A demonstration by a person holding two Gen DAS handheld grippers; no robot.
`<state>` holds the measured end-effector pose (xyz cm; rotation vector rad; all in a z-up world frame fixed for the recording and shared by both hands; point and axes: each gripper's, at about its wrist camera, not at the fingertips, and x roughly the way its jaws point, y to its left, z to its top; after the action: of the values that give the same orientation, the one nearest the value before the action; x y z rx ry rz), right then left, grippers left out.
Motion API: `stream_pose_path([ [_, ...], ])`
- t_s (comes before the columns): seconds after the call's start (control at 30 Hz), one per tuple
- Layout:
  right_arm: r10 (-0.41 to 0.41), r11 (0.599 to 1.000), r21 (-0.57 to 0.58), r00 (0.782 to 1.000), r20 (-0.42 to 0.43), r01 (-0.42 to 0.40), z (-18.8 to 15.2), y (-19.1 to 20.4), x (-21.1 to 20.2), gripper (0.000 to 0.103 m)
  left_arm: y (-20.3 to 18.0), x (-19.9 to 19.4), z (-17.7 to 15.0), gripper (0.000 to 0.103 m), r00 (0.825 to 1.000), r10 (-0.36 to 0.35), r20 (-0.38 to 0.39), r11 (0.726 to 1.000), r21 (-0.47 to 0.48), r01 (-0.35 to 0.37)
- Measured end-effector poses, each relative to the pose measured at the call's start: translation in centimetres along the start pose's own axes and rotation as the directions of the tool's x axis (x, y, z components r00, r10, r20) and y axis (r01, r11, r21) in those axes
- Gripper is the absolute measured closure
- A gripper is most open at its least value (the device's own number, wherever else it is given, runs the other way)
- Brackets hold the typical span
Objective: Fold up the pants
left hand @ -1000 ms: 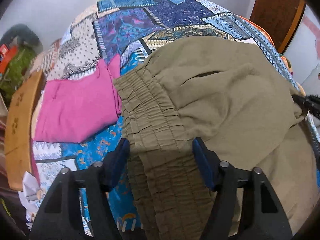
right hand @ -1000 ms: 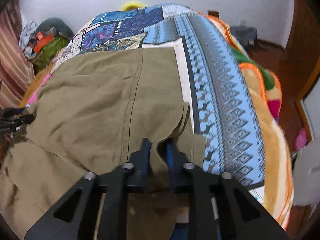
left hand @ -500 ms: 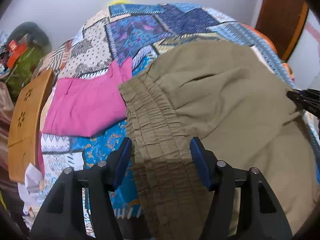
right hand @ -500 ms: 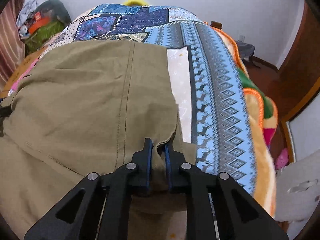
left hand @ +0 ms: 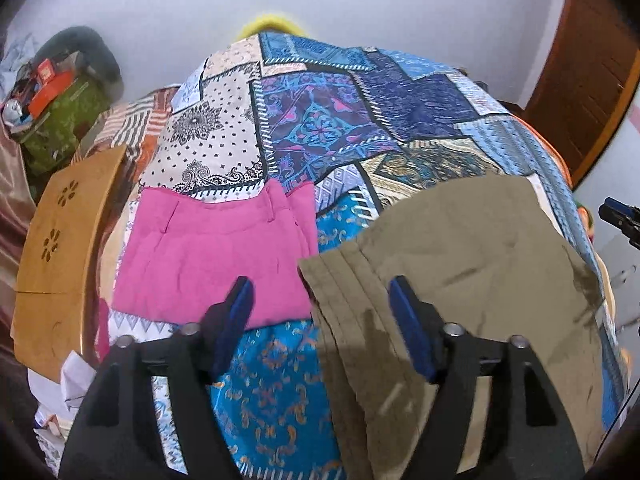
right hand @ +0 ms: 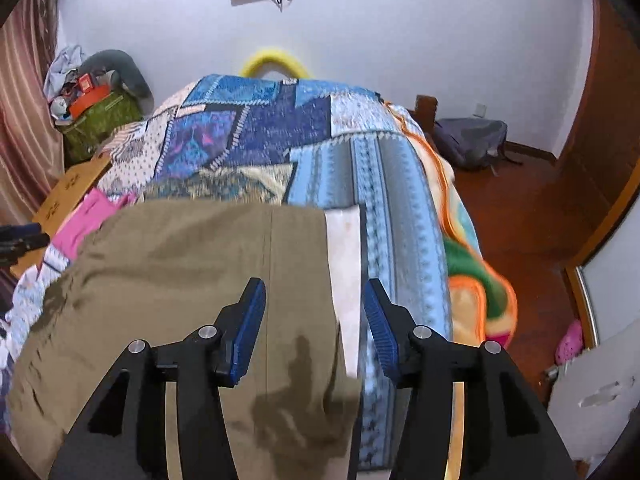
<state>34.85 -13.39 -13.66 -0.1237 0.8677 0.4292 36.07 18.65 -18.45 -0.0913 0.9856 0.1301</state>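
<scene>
The olive pants (left hand: 460, 260) lie folded and flat on the patchwork bedspread (left hand: 320, 120), elastic waistband to the left. My left gripper (left hand: 319, 284) hovers above the waistband's left edge with its jaws opening, and its pads touch nothing. In the right wrist view the pants (right hand: 180, 260) spread below my right gripper (right hand: 313, 284), which hangs over their right edge. Its jaws are opening and the cloth lies loose beneath them. Each gripper shows at the edge of the other's view: the right gripper (left hand: 620, 216) and the left gripper (right hand: 20, 240).
A folded pink garment (left hand: 208, 256) lies left of the pants. A wooden board (left hand: 64, 248) and a green box of clutter (left hand: 60, 120) stand off the bed's left side. An orange-green blanket (right hand: 472, 272) hangs over the right side, above a backpack (right hand: 468, 140) on the floor.
Both grippers let go of the pants and rose. The right one went from shut on the cloth edge to open, the left one widened, and the pants now lie flat.
</scene>
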Motion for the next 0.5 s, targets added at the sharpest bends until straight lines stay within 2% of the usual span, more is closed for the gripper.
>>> stream_pose_path([
  [0.03,-0.001,1.000,-0.001,1.000,-0.001,0.001,0.3,0.1,0.5,0.041,-0.1,0.7,0.4,0.018,1.000,0.005,-0.003,1.000,-0.006,-0.005],
  [0.07,-0.003,1.000,-0.006,1.000,-0.009,0.003,0.8,0.1,1.3,0.028,-0.2,1.1,0.6,0.018,1.000,0.003,0.001,1.000,-0.005,-0.003],
  [0.23,-0.034,0.999,-0.034,0.998,-0.047,0.032,2.7,0.2,6.2,0.027,-0.6,4.8,1.4,0.018,0.999,0.010,-0.041,1.000,0.029,-0.009],
  [0.4,0.006,1.000,0.004,0.995,-0.097,-0.006,3.5,-0.2,10.6,0.027,0.3,8.0,1.5,0.018,0.996,0.014,-0.083,1.000,0.008,-0.013],
  [0.5,0.032,0.999,0.011,0.990,-0.138,-0.031,3.6,-0.1,13.1,0.028,0.7,9.1,1.4,0.018,0.992,-0.062,-0.106,0.998,-0.035,0.059],
])
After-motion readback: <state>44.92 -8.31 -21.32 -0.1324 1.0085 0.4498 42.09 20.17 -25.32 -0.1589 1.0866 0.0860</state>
